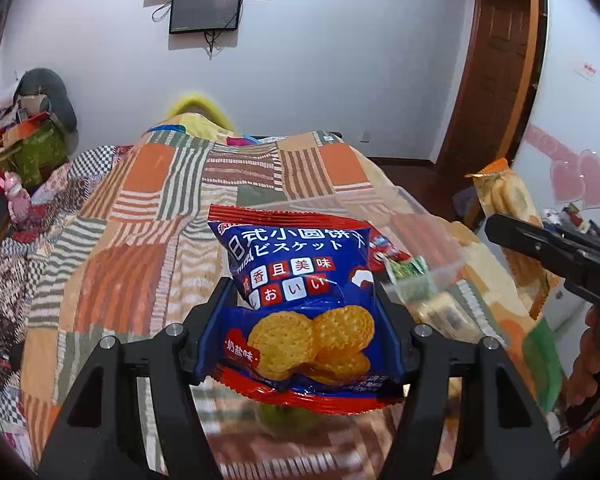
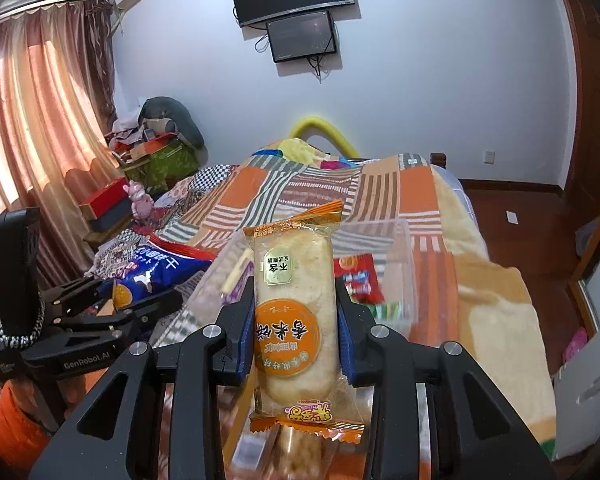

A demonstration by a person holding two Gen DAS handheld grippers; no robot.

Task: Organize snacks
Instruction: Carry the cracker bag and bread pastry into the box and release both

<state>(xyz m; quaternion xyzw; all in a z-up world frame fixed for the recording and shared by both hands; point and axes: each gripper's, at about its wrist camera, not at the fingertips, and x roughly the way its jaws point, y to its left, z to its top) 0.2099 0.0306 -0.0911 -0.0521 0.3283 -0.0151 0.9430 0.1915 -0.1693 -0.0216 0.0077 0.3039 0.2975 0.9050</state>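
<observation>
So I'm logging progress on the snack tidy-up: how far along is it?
Partly done, it seems: the clear plastic bin on the patchwork blanket already holds a red packet and green packets. In hand: the left gripper clamps a blue biscuit bag, and the right gripper clamps an orange rice cracker packet. Left: both still need a place; where they belong isn't shown.

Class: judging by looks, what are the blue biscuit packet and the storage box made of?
Blue biscuit packet: likely glossy printed plastic film, given its sheen, crinkles and serrated seal. Storage box: apparently clear rigid plastic, since the blanket shows through its walls.
</observation>
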